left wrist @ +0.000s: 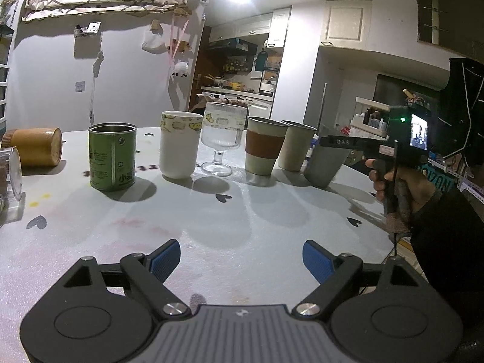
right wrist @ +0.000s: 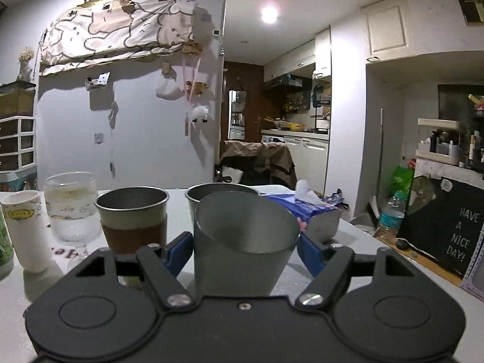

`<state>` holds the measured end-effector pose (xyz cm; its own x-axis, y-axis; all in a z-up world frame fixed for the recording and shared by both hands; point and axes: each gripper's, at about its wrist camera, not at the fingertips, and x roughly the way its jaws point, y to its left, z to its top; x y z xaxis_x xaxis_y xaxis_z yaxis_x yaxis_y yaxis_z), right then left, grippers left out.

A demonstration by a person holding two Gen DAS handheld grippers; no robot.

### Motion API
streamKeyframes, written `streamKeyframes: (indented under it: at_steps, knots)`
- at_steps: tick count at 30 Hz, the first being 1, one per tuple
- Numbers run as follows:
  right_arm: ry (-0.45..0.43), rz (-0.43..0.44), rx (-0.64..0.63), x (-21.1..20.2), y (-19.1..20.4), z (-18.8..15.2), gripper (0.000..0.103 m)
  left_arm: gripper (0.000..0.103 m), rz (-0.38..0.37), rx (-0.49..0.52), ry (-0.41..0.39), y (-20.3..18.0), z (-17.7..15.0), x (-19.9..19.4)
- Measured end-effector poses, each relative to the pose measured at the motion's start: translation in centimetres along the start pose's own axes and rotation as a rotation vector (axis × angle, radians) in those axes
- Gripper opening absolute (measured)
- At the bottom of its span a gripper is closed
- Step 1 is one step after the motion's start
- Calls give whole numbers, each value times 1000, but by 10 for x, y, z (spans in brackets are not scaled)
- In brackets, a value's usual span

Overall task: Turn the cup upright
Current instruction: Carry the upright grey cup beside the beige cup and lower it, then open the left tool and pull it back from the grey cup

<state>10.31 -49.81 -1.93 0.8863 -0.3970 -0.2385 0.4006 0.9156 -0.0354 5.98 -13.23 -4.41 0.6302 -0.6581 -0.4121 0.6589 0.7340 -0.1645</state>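
Left wrist view: the clear container [left wrist: 10, 175] at the left edge is cut off, its shape unreadable. The grey cup [left wrist: 323, 163] is partly covered by the right gripper's [left wrist: 335, 142] black finger; whether pads touch it cannot be told here. Print on the green tin [left wrist: 112, 157] is too small to read. Right wrist view: the grey cup's [right wrist: 245, 242] base is hidden behind the gripper body; the green tin [right wrist: 4, 248] is cropped.
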Motion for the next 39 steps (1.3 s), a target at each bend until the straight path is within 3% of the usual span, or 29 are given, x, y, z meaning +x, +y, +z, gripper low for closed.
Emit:
streamKeyframes:
  at_steps: [9, 17, 24, 39]
  knots:
    - [45, 7, -66, -11, 3, -3, 74, 89, 3, -11, -1, 2, 2, 5]
    - [103, -1, -51, 1, 2, -10, 74, 89, 16, -20, -4, 3, 1, 5]
    - [95, 26, -12, -11, -4, -11, 74, 89, 27, -7, -23, 0, 7, 7]
    - [-18, 71, 71, -118, 7, -26, 75, 90, 97, 21, -99, -12, 36, 8]
